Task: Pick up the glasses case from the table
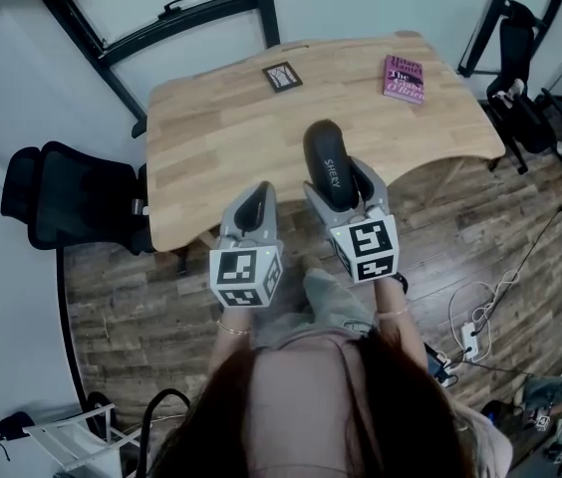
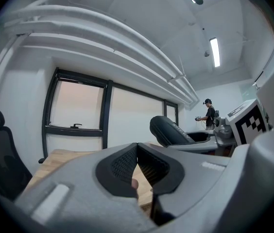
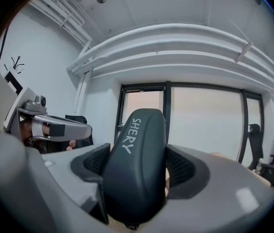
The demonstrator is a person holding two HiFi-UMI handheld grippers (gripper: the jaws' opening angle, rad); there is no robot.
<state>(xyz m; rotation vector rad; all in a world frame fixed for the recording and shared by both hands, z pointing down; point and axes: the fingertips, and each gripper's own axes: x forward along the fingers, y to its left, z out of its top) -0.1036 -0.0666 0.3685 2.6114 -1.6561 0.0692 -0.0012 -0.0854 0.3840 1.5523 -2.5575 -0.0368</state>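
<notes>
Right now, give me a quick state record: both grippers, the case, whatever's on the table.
right gripper: shut on the glasses case, one pad on each side
glasses case: dark, lettered SHERY, appears lifted off the table
left gripper: shut, nothing between the jaws
table: light wood
on table: book at the far right; black card near the far edge, apart from the book
task state: pick-up looks done

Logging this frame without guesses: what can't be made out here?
Case, near end: head view, hidden by the right hand-held gripper.
Book title: head view, too small.
Card print: head view, too small.
Distant person, hands: left gripper view, too small.
</notes>
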